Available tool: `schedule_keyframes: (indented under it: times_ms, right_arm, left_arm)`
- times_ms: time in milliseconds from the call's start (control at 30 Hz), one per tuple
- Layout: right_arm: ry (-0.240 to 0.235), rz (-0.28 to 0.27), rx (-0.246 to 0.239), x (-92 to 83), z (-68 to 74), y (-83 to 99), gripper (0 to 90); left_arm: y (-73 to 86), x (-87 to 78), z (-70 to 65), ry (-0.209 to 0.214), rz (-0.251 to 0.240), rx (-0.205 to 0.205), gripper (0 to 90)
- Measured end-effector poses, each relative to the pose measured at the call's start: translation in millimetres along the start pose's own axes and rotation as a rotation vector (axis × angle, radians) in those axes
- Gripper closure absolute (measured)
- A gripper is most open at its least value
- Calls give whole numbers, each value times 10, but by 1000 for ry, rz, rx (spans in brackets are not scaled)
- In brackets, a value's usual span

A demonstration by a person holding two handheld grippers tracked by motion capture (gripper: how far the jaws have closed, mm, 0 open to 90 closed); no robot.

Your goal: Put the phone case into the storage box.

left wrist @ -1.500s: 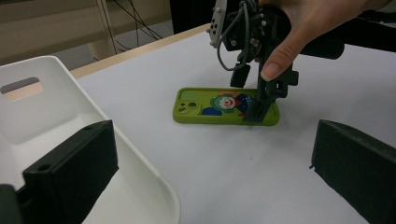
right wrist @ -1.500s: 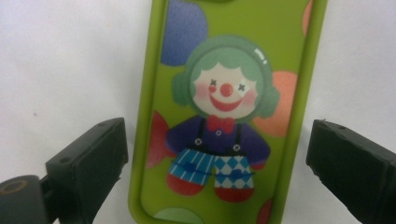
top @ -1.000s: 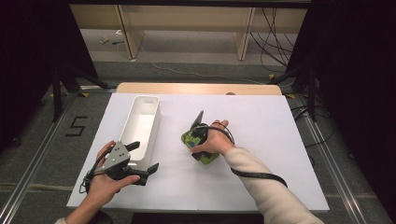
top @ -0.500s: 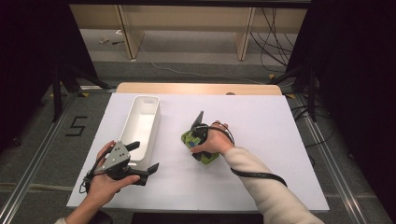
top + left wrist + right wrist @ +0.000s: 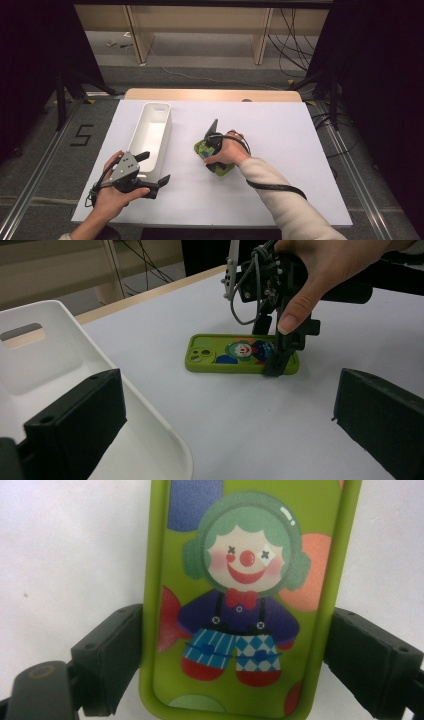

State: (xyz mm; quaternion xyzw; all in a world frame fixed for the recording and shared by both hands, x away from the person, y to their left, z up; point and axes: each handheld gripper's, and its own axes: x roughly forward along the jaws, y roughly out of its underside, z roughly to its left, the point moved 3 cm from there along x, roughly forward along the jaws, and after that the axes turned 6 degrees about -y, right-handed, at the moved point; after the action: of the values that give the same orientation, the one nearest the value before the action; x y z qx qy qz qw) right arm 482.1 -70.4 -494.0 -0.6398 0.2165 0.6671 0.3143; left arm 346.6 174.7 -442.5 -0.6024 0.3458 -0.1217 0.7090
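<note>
The right gripper (image 5: 214,150) is closing its jaws around the sides of the green phone case (image 5: 242,354), lying flat mid-desk. The left gripper (image 5: 148,171) is hovering spread wide at the white tray's (image 5: 150,131) near end.

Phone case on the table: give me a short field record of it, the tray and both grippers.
phone case: green, clown picture up, flat on white table
right gripper: jaws astride the case's long edges, just been closing; firm grip not certain
left gripper: jaws open, holding nothing, beside tray
tray: white, nothing in it, left of case
</note>
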Motion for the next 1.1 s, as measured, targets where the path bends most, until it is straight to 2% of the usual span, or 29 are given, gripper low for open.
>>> schedule_keyframes:
  times_ms: [567,933,1100]
  right_arm:
    - [-3,4,0,4,-11,-5,146]
    - [-4,15,22,0,-2,-14,152]
    - [-3,16,13,2,-9,-15,152]
  left_arm:
    - [1,2,1,-1,1,0,0]
    - [1,2,0,0,0,0,0]
    - [0,1,1,-1,0,1,0]
